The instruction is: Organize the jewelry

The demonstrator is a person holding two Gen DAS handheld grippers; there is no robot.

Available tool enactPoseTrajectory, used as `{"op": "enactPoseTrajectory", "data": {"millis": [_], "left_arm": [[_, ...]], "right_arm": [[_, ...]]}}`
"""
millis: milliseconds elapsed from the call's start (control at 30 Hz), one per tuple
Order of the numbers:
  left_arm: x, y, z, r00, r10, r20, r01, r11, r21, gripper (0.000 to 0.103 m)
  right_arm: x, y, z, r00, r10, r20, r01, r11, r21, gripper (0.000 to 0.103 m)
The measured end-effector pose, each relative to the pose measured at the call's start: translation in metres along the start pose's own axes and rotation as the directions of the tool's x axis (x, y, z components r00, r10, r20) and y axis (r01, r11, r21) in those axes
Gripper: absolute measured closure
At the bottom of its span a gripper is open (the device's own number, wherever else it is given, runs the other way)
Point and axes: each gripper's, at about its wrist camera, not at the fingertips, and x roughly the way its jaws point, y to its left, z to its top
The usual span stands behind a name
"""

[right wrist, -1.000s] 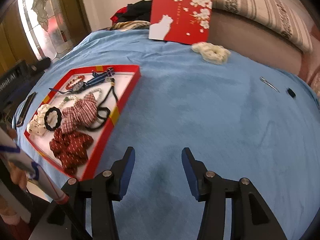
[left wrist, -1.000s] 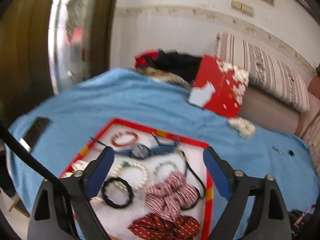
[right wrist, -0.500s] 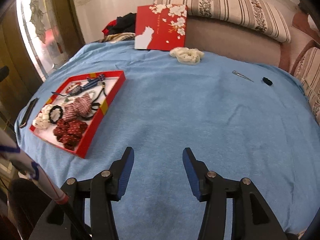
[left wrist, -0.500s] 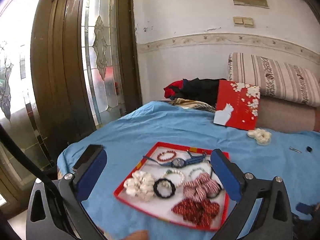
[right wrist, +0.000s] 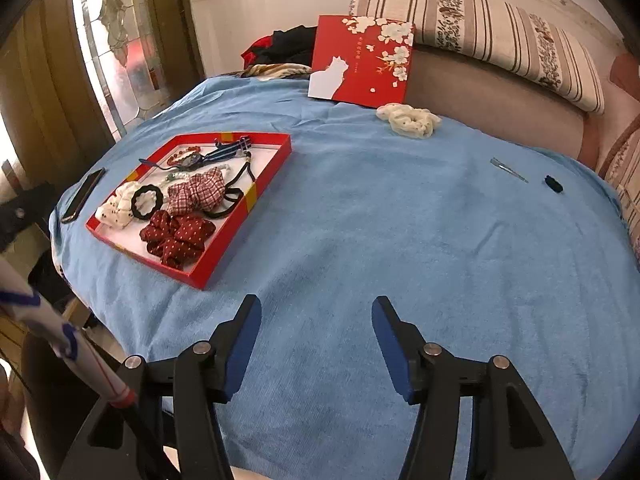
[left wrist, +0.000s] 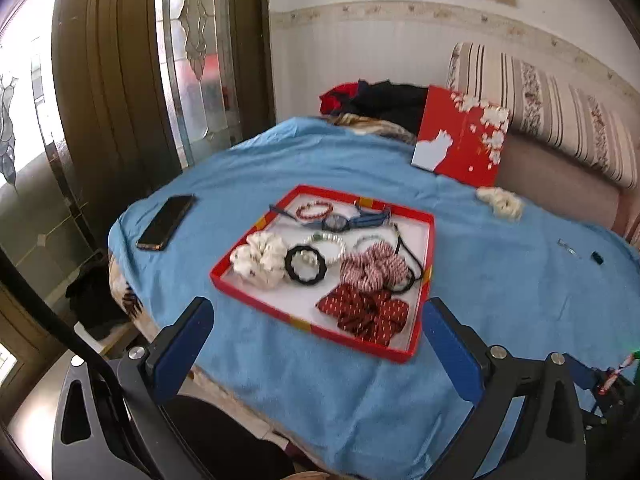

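Observation:
A red tray (left wrist: 425,312) (right wrist: 224,254) lies on the blue cloth. It holds a white scrunchie (left wrist: 260,256), a black ring scrunchie (left wrist: 306,265), a checked scrunchie (left wrist: 374,266), a dark red dotted scrunchie (left wrist: 366,314), bead bracelets (left wrist: 314,211) and a blue-strapped watch (left wrist: 340,222). Another cream scrunchie (right wrist: 410,119) (left wrist: 502,202) lies loose on the cloth near the red lid. A hair clip (right wrist: 508,169) and a small black piece (right wrist: 553,184) lie at the right. My left gripper (left wrist: 316,340) is open and empty, short of the tray. My right gripper (right wrist: 316,336) is open and empty over bare cloth.
A red box lid (right wrist: 362,64) with a white cat leans against the striped cushion (right wrist: 480,20). A black phone (left wrist: 166,222) lies at the left of the cloth. Dark clothes (left wrist: 380,100) are piled behind. A glass door (left wrist: 188,60) stands left.
Both grippers have pulled back and up from the tray, so more of the cloth shows. The left view swung and now looks down on the tray again. Nothing was picked up.

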Motion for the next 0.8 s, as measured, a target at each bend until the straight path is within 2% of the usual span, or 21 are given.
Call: {"op": "enactPoseTrajectory", "data": {"millis": [400,800], "left_arm": [[0.019,0.0,-0.015,0.997,-0.019,-0.075,0.019,1.0,0.004,0.0],[0.042,0.023,-0.021,0.99,-0.044,-0.131,0.037,0.997,-0.061,0.0]], "right_arm": [[0.007,0.012,0.001,0.999,-0.032,-0.023,0.031,0.999,-0.025,0.036],[0.023,0.041,0.013,0.998,-0.052,-0.045,0.048,0.995,-0.088,0.034]]}}
